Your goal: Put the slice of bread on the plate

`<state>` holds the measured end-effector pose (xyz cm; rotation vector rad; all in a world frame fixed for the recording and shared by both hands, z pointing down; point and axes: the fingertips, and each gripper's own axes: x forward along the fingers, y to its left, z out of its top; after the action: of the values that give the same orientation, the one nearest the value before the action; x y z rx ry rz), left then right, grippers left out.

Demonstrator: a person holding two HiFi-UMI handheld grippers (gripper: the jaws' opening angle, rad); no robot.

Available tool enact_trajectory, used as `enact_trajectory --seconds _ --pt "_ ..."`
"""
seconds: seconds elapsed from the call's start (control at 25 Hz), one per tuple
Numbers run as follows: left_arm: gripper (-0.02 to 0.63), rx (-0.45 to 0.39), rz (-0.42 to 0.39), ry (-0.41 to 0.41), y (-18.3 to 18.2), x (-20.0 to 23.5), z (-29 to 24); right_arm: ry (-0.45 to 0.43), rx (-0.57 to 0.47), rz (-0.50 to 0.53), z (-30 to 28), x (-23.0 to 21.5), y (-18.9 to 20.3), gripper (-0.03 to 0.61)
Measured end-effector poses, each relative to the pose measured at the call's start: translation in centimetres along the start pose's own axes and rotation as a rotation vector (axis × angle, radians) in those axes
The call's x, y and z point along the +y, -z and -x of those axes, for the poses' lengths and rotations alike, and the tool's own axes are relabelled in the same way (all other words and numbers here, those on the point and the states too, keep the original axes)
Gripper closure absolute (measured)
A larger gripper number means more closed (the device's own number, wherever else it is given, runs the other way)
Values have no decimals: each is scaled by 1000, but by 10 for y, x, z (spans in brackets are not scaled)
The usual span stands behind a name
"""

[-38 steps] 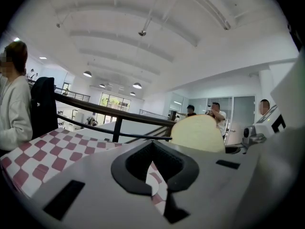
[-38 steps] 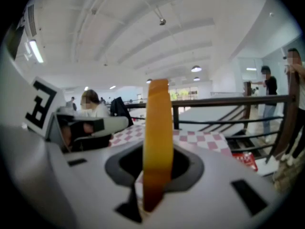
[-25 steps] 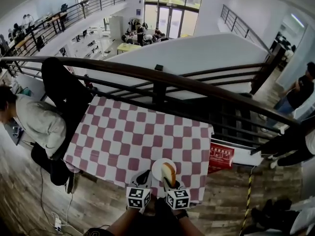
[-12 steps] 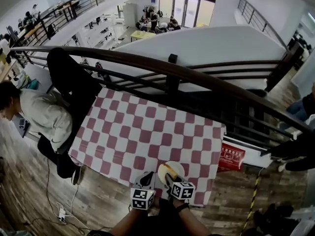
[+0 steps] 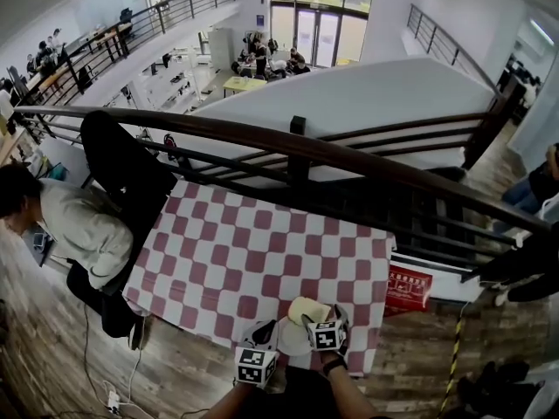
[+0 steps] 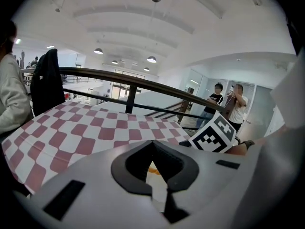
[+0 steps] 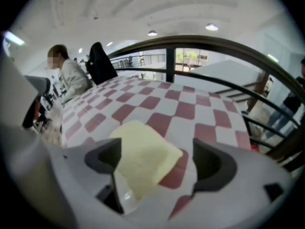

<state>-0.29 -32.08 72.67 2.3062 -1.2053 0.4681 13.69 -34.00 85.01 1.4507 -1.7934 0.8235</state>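
The worktop (image 5: 244, 243) is covered by a red-and-white checked cloth, and both tools work at its near edge. The white plate (image 5: 286, 345) sits there, just inside the edge, between the two marker cubes.

In the left gripper view, the left hand-held gripper (image 6: 158, 193) has its dark jaws drawn together on the near rim of the plate, with a wedge of white showing between the pads.

The right hand-held gripper (image 7: 157, 161) has its jaws spread wide. The slice of bread (image 7: 143, 154) lies between them, closer to the left-hand jaw; whether it touches that jaw cannot be made out. The slice is pale yellow and lies flat. Its near part rests on the plate, and its far corner reaches out past the rim over the checked cloth. From the head view, the bread shows at the far side of the plate, just ahead of the right tool's cube.

A dark curved railing (image 5: 288, 142) runs behind the worktop. A person in a light top (image 5: 74, 225) sits at its left end beside a black jacket (image 5: 122, 160). A red sign (image 5: 407, 290) stands off the right corner.
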Motion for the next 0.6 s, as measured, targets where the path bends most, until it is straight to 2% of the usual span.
enact_trajectory --seconds 0.16,0.28,0.4,0.48,0.52,0.6 --pt "595 -20 -7 29 -8 15 15 -22 -78 -58 25 27 -15 121" --pt "595 -47 -12 52 -20 -2 9 -57 -174 -124 52 21 -25 121" --pt "595 -106 -25 75 -49 -16 15 -70 -268 -161 86 24 -44 124" --pt "595 -169 -43 86 -75 -19 28 -109 -326 -195 111 38 -63 140" --pt "595 -202 -54 91 -88 -21 35 -146 -362 -219 124 48 -75 182" --pt "595 -261 -72 103 -115 -23 46 -221 -456 -232 153 67 -107 410"
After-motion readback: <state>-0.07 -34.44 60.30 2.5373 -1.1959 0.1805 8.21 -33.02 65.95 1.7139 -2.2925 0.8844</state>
